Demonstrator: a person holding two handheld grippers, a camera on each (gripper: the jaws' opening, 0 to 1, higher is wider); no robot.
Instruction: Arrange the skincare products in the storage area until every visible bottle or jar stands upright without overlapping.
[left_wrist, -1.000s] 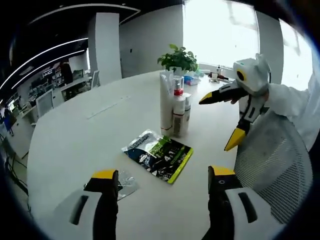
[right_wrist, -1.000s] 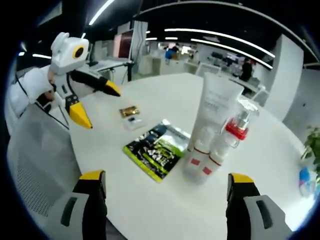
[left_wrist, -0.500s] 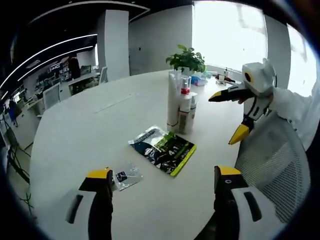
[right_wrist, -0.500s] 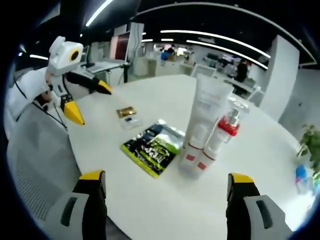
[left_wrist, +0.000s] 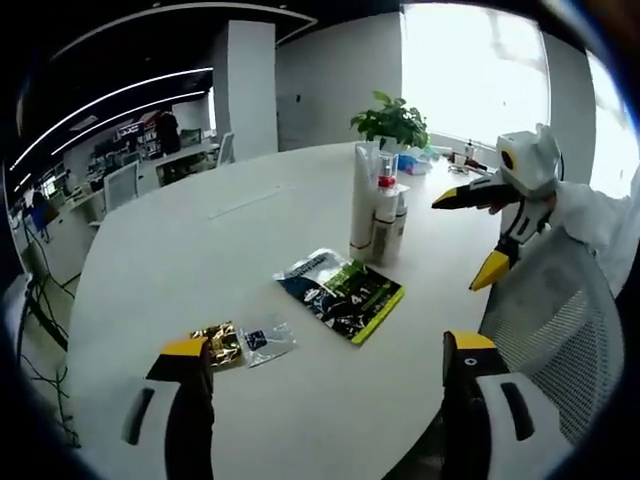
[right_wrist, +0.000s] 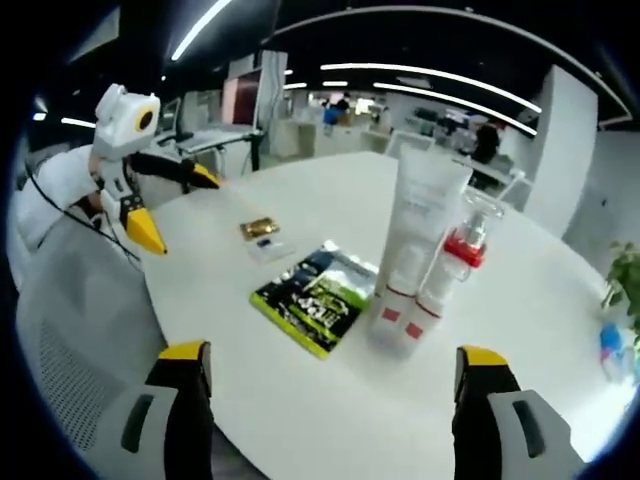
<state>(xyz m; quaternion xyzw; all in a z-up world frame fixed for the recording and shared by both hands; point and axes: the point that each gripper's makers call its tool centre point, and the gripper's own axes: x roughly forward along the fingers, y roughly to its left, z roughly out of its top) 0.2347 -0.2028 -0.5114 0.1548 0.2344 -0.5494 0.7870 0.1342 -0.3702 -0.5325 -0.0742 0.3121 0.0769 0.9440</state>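
Note:
A tall white tube (right_wrist: 421, 228) stands upright on the round white table (right_wrist: 300, 420), with a red-collared pump bottle (right_wrist: 452, 266) and a further white bottle close beside it; the same cluster (left_wrist: 378, 212) stands in the left gripper view. A flat dark and green sachet (left_wrist: 340, 293) (right_wrist: 320, 298) lies in front of them. A small gold sachet (left_wrist: 216, 343) and a small clear sachet (left_wrist: 262, 340) lie near my left gripper (left_wrist: 328, 352), which is open and empty. My right gripper (right_wrist: 335, 360) is open and empty too, seen from the left view at the right (left_wrist: 488, 232).
A potted plant (left_wrist: 395, 122) and small items stand at the table's far edge. A white mesh chair back (left_wrist: 555, 330) is at the right of the left gripper view and at the left (right_wrist: 70, 330) of the right one. Office desks fill the background.
The left view has pulled back and shifted, so the small gold and clear sachets now show near my left jaw. The right view has barely shifted. Nothing on the table has moved.

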